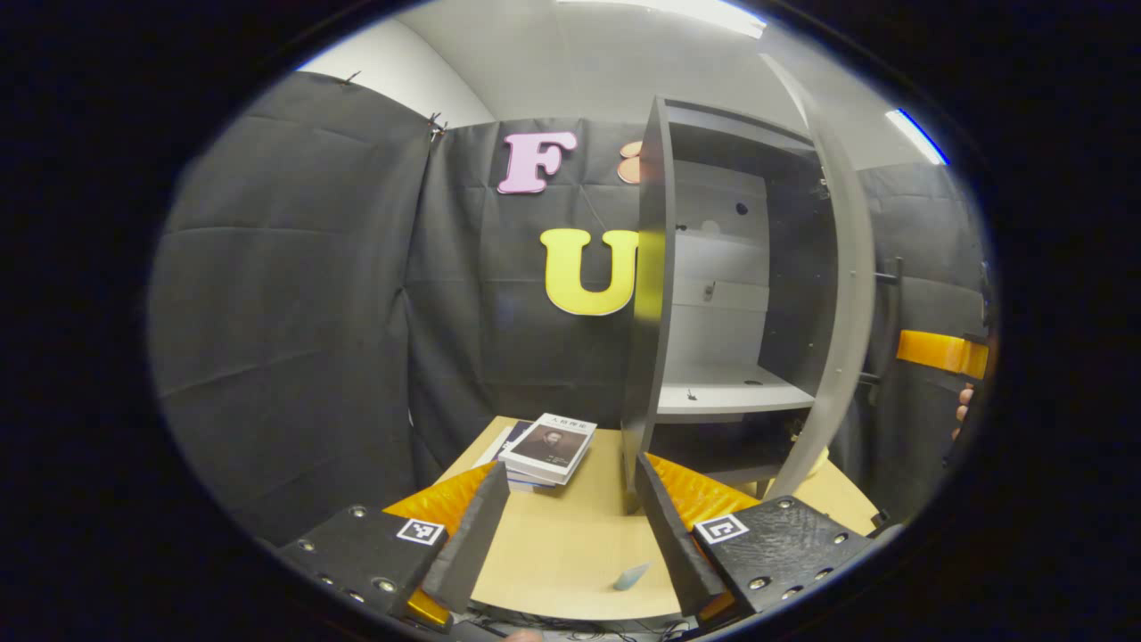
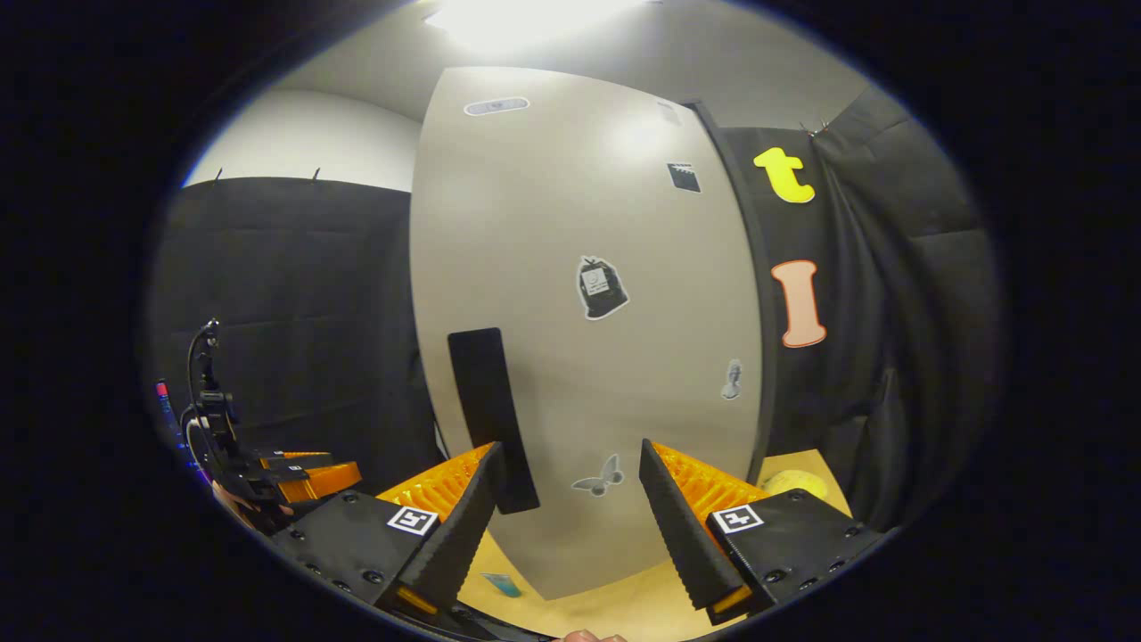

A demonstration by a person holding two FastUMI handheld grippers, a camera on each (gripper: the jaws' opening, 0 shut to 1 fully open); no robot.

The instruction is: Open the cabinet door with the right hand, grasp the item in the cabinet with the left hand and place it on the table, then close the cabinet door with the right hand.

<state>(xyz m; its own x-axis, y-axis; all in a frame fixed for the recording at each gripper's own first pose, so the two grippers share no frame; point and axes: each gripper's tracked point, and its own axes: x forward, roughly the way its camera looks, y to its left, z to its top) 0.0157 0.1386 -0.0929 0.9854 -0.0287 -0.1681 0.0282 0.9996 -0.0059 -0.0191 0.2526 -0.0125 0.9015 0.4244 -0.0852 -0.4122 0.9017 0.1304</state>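
On the far right of the wooden surface point(image 1: 570, 544) stands the cabinet point(image 1: 713, 294), its door point(image 1: 842, 294) swung open so the pale shelf point(image 1: 726, 392) inside faces us. We see nothing resting on that shelf, and the item we take to be the task's thing, a stack of books point(image 1: 545, 450), lies on the surface just left of the cabinet, which suggests to us that the placing is done and only the closing is left. Our left gripper point(image 1: 566, 526) hovers near the front edge with its jaws wide apart and nothing between them, held back from the books as if to leave the door's path free. Our right gripper point(image 2: 566, 517), jaws likewise wide and empty, faces the outer side of the door point(image 2: 588, 312), close to the dark handle point(image 2: 492, 419) but not clamped on it; we judge it is placed there to push or pull the door shut. A small pale blue object point(image 1: 631, 577) lies on the near surface. Black cloth walls the booth, with a white wall and ceiling lights above.
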